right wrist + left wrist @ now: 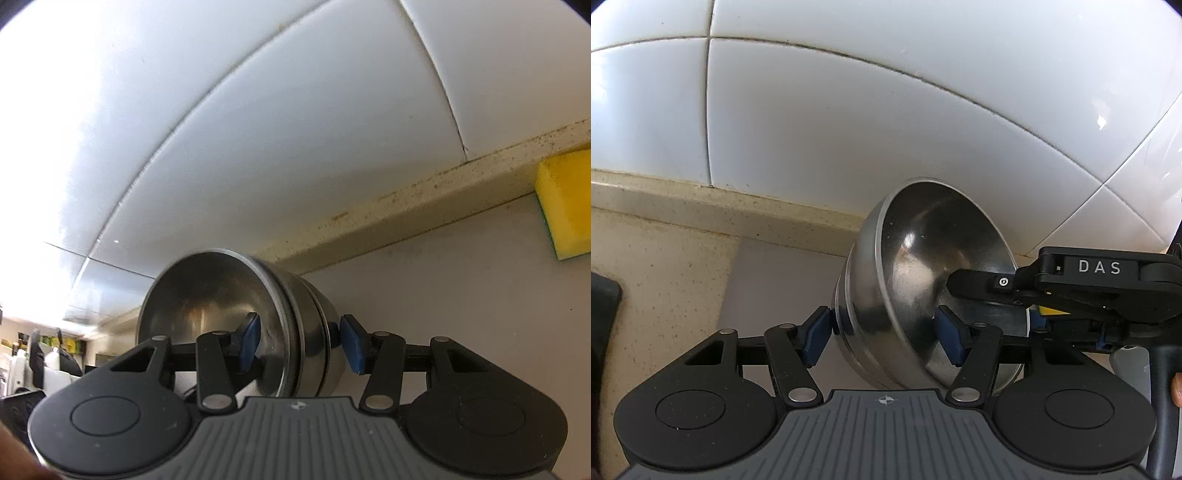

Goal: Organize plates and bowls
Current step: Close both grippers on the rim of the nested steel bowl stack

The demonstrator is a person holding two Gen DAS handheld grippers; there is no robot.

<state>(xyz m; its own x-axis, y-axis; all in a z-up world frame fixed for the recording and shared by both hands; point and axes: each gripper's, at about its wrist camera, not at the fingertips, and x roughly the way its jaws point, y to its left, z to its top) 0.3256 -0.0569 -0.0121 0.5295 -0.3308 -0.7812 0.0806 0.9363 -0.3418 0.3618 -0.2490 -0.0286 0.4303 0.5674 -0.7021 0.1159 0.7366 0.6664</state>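
Steel bowls [923, 280], nested and tipped on edge, sit between our left gripper [882, 336] pads: one blue pad [817, 334] outside the wall, one inside, apparently pressing it. Our right gripper [1015, 295] reaches in from the right (marked DAS), one finger inside the bowl. From the right wrist, the right gripper [299, 341] straddles the bowls' [236, 306] rim; its outer pad [352, 345] stands just off the wall. Behind lie a beige ledge [406, 195], white tiles [258, 110], a yellow sponge [565, 203].
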